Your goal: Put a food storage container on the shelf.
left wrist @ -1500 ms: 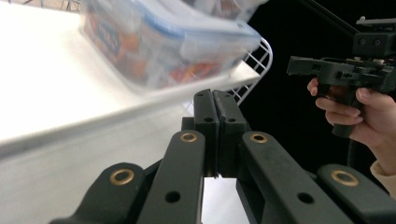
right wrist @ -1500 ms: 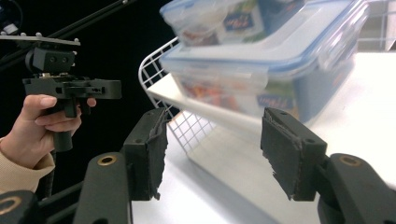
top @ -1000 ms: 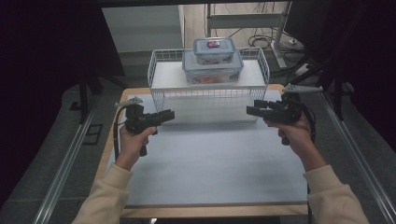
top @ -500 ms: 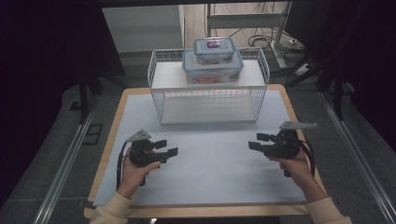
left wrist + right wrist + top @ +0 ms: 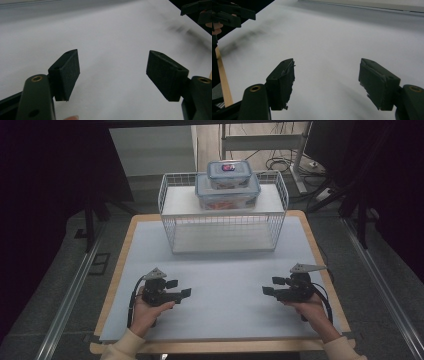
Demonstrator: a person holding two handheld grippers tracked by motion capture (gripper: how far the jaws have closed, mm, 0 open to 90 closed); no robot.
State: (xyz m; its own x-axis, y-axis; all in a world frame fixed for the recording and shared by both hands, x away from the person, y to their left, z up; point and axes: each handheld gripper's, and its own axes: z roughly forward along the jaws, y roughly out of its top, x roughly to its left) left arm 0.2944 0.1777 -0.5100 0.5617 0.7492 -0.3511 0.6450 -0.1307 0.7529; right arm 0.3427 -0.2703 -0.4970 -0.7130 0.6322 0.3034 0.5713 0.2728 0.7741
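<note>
Containers, a small clear box point(image 5: 229, 172) stacked on a larger one point(image 5: 228, 193), sit on top of the white wire rack point(image 5: 223, 227) at the far side of the counter point(image 5: 225, 285). Near the front edge, the left claw point(image 5: 178, 289) and right claw point(image 5: 273, 286) face each other, well apart, both jaws wide and holding nothing.

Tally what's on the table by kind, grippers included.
Lidded plastic containers: 2, a small one stacked on a large one
Wire baskets: 1, white
Grippers: 2, left and right, both with jaws apart and nothing between them
Total: 5
</note>
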